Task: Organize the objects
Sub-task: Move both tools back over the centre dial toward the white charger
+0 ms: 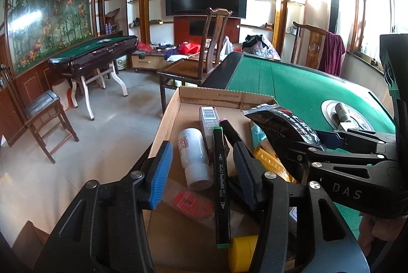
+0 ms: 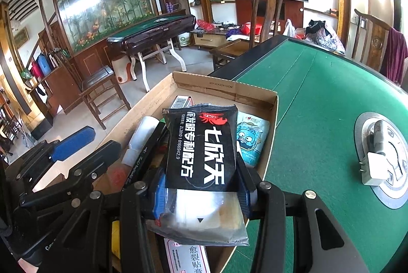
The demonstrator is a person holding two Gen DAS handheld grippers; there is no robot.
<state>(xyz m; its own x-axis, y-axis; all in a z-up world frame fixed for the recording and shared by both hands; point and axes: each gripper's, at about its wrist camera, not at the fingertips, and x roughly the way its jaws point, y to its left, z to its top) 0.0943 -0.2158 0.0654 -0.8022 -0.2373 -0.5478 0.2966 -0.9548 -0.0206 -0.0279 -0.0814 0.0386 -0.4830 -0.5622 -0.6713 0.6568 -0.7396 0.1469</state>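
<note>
An open cardboard box (image 1: pixel 219 97) sits at the corner of the green felt table (image 1: pixel 301 84). In it lie a white bottle (image 1: pixel 193 155), a black marker with green ends (image 1: pixel 220 186), a barcoded carton (image 1: pixel 209 117) and a pale blue tissue pack (image 2: pixel 251 135). My left gripper (image 1: pixel 202 153) hangs open over the box; the marker lies between its blue pads (image 1: pixel 159 171), close to the right one and not squeezed. My right gripper (image 2: pixel 201 178) is shut on a black snack packet (image 2: pixel 204 145) with white lettering, held above the box's right half.
A white charger plug (image 2: pixel 374 171) rests on the round metal disc (image 2: pixel 397 196) in the table's middle. A yellow object (image 1: pixel 242 252) and a red-labelled packet (image 1: pixel 190 201) lie at the box's near end. Wooden chairs (image 1: pixel 204 53) stand behind the table, with tiled floor to the left.
</note>
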